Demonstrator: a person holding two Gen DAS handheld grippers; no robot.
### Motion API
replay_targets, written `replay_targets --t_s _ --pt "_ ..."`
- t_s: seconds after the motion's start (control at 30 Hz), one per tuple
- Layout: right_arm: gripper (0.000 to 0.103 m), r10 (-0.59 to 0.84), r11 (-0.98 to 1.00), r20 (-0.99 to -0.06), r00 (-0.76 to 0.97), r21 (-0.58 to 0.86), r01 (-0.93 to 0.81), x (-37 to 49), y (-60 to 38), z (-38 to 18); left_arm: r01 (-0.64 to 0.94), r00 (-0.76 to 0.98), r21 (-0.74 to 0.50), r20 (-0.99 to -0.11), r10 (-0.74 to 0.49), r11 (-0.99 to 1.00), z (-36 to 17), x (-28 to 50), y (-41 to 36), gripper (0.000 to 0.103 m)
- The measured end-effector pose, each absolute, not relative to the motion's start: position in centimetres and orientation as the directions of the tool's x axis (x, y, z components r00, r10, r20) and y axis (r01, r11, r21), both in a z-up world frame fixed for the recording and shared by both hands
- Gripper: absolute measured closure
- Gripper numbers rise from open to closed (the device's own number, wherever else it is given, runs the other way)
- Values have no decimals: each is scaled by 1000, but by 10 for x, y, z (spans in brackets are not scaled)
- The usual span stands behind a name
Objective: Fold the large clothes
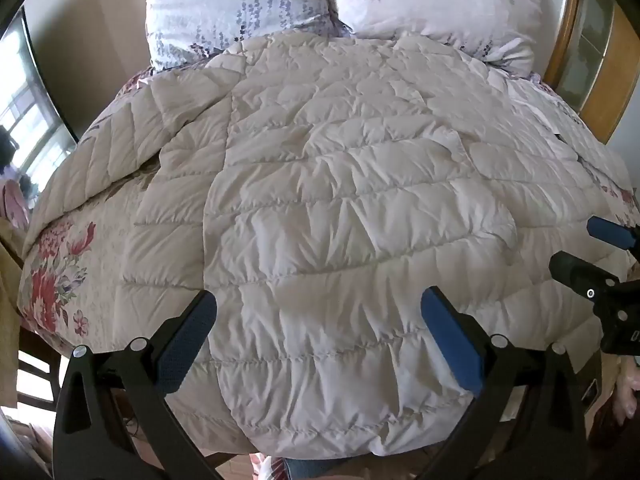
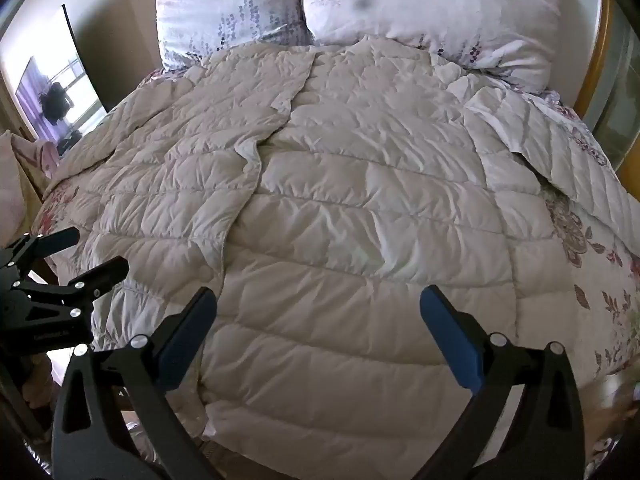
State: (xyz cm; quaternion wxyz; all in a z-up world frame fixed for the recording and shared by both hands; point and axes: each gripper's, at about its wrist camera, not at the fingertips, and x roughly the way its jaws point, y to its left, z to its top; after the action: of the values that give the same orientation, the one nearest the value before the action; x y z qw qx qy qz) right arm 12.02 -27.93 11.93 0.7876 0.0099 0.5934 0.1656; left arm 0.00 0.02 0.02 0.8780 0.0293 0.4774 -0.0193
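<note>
A pale quilted down coat (image 1: 340,208) lies spread across a bed with a floral bedspread (image 1: 56,276), its far end reaching two printed pillows (image 1: 240,12) at the headboard, as a person stands at the foot with a gripper in each hand. The left gripper (image 1: 320,344) and the right gripper (image 2: 320,344) both hover over the near hem, jaws spread wide and holding nothing; each shows at the edge of the other's view, also apart. One front panel overlaps the other along a seam running up the middle (image 2: 256,168), and a sleeve (image 2: 560,152) trails off toward the right side of the bed. The coat looks puffy and light, soft enough to sag and bunch when lifted, and its smooth shell will likely slide between the pads unless a thick pinch of fabric is taken. The firmest holds appear to be the stitched hem corners nearest the person, or the sleeve's cuff, where seams give the jaws something to bite. Trapped air may make folds spring back unless pressed flat.
</note>
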Motion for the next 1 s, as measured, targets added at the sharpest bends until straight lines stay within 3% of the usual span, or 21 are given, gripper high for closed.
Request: replay_targets --t_s 1.0 --pt "2 278 944 -930 239 219 -245 120 -280 118 61 542 37 -840 -2 997 0 0 0 1"
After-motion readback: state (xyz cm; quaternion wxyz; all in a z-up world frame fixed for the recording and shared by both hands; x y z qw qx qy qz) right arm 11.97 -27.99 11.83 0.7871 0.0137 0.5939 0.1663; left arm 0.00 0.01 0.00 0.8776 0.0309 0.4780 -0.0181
